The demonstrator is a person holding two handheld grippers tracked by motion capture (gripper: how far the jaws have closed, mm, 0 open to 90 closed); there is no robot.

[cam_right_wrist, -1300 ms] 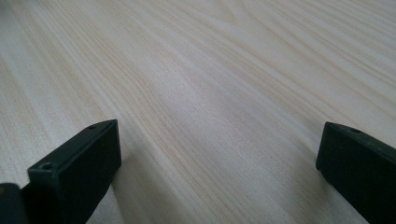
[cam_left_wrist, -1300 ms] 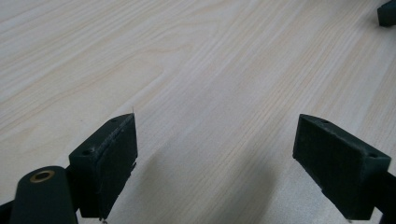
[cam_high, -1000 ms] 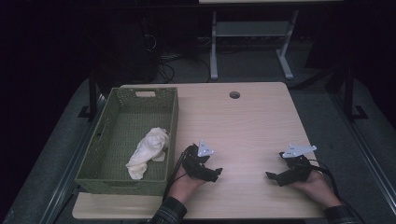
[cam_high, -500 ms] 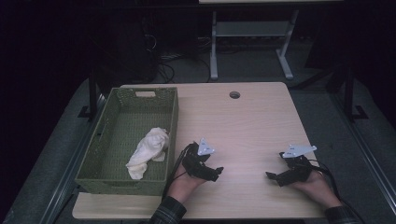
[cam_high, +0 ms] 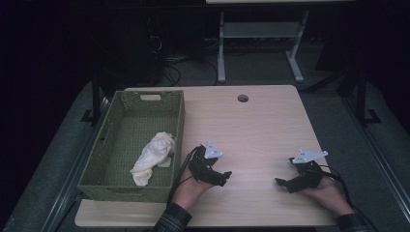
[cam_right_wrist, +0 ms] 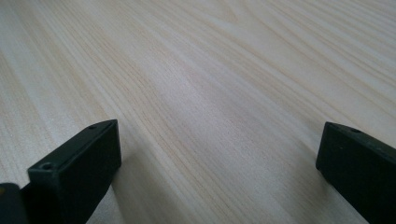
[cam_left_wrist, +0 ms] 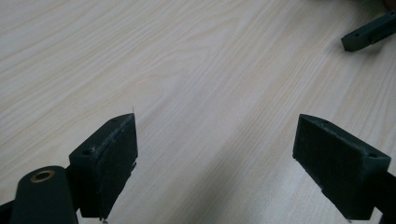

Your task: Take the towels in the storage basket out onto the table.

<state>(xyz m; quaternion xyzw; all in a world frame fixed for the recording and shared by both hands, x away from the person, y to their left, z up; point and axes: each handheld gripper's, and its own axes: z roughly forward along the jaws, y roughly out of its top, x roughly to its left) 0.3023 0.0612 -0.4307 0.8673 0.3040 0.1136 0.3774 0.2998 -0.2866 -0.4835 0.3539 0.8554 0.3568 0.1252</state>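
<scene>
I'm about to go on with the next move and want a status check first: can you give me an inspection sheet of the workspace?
Surface: light wooden table, bare between the grippers; round cable hole near the far edge.
Job's things: white cloth lies crumpled inside the green woven basket at the table's left.
Clutter: nothing seen.
Grippers: left gripper rests on the table right of the basket, jaws open, holding nothing; right gripper rests near the right edge, jaws open, holding nothing.
Cables: a black cable trails from the left gripper; another from the right.
Surroundings: dark floor, a white table frame behind.
</scene>
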